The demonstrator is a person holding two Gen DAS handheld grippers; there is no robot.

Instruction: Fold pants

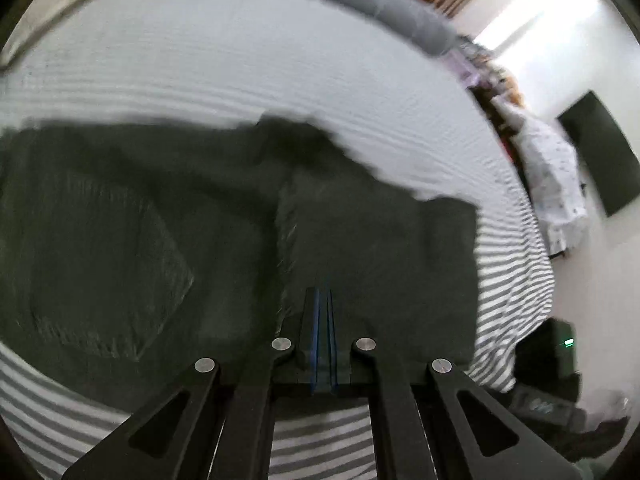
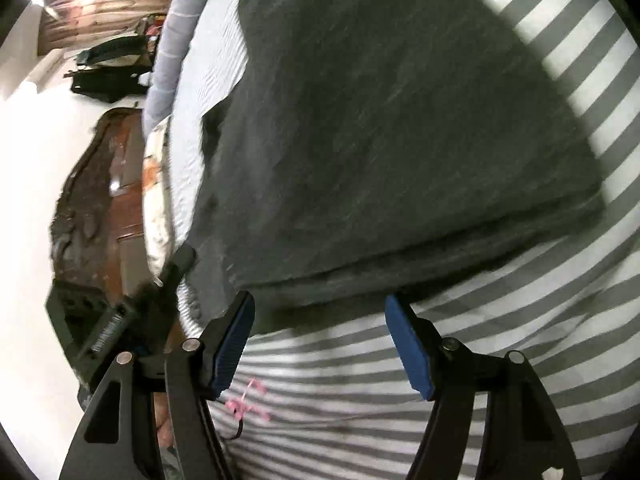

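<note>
Dark grey pants (image 1: 160,220) lie spread over the striped bed sheet (image 1: 516,280). My left gripper (image 1: 324,294) is shut, its blue pads pressed together on the near edge of a folded layer of the pants. In the right wrist view the pants (image 2: 380,120) fill the upper middle, with a thick folded edge facing me. My right gripper (image 2: 318,296) hangs just in front of that edge, over the sheet (image 2: 440,420). Its jaws stand wide apart with nothing between them. The left gripper (image 2: 186,254) shows at the left, its tip at the pants' edge.
A grey bolster (image 1: 400,8) runs along the far side of the bed. Clothes (image 1: 552,184) hang beyond the right bed edge by a white wall. A carved wooden headboard (image 2: 100,200) stands at the left. A small pink tag (image 2: 248,400) lies on the sheet.
</note>
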